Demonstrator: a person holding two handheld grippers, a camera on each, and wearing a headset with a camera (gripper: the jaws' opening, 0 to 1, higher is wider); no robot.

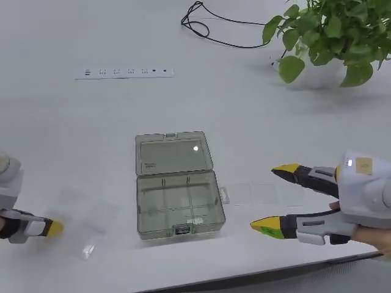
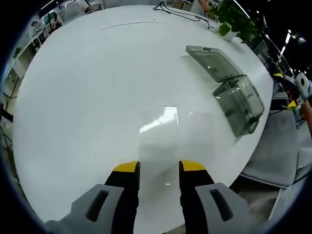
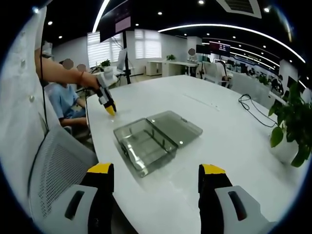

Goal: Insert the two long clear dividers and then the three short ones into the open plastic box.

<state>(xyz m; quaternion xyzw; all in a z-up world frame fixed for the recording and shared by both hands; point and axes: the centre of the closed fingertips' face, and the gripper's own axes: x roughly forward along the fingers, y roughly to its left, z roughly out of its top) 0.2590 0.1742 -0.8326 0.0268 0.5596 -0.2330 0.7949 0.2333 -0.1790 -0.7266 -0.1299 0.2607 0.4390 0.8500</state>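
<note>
The smoky clear plastic box [image 1: 178, 204] lies open in the middle of the white table, its lid [image 1: 173, 152] folded back flat. Just right of it lie faint clear dividers [image 1: 256, 194]. My right gripper [image 1: 274, 198] hovers over them, open wide with nothing between its jaws; its own view shows the box [image 3: 146, 141] ahead. My left gripper [image 1: 54, 227] is at the table's left front. In its own view it [image 2: 160, 168] stands open above the table, with clear divider sheets [image 2: 158, 122] lying flat just ahead and the box [image 2: 239, 102] far to the right.
A white power strip [image 1: 125, 72], a black cable [image 1: 208, 27] and a green plant [image 1: 333, 30] sit at the table's back. A small clear piece [image 1: 87, 250] lies near the front edge [image 1: 244, 274]. A grey chair [image 3: 58, 165] and seated people are beyond the table.
</note>
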